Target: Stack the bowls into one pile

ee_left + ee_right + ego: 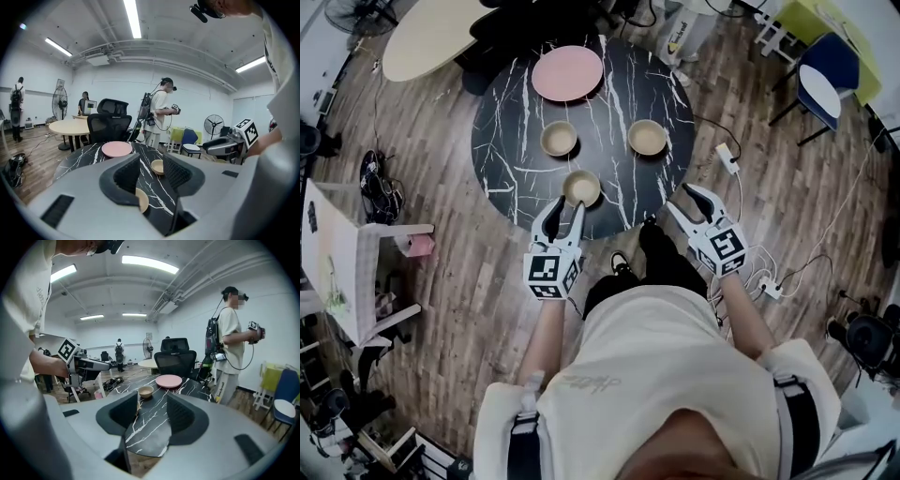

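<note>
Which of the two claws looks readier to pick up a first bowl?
Probably left. The left claw, open, sits right at the nearest bowl; the right claw, also open, hangs at the table edge, away from every bowl.

- Near bowl: tan, round, empty, upright on the black marbled table, close to its near edge.
- Left bowl: same tan colour and shape, upright, empty, farther in, apart from the near bowl.
- Right bowl: alike, upright, empty, level with the left bowl and well apart from it. Each bowl stands singly.
</note>
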Action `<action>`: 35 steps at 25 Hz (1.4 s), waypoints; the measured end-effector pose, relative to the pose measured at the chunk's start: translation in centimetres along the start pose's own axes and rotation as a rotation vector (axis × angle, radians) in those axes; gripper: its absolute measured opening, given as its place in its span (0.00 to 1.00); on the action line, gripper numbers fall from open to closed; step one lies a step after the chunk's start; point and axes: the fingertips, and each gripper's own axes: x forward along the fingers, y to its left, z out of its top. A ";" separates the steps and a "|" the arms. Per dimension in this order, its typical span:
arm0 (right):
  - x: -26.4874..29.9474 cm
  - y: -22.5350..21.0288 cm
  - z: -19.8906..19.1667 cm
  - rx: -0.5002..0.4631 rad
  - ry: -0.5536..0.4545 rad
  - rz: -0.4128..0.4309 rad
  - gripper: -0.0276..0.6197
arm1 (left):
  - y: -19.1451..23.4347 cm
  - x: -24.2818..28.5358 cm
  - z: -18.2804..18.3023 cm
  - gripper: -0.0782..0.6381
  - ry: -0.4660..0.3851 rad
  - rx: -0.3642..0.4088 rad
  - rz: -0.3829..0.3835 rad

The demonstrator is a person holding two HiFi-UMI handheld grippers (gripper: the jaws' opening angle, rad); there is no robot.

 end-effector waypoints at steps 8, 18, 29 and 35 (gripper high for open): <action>5.6 -5.8 1.6 -0.090 0.002 0.107 0.34 | 2.2 4.5 2.8 0.35 -0.008 -0.025 0.117; 12.0 -10.7 3.0 -0.093 -0.016 0.209 0.34 | 2.9 9.5 5.2 0.35 -0.017 0.009 0.208; 16.3 -15.0 -1.6 -0.037 0.083 0.256 0.34 | 4.2 11.4 2.1 0.34 0.039 -0.043 0.319; 17.8 -16.1 -4.6 0.020 0.157 0.272 0.34 | 4.9 12.0 0.9 0.34 0.056 -0.092 0.355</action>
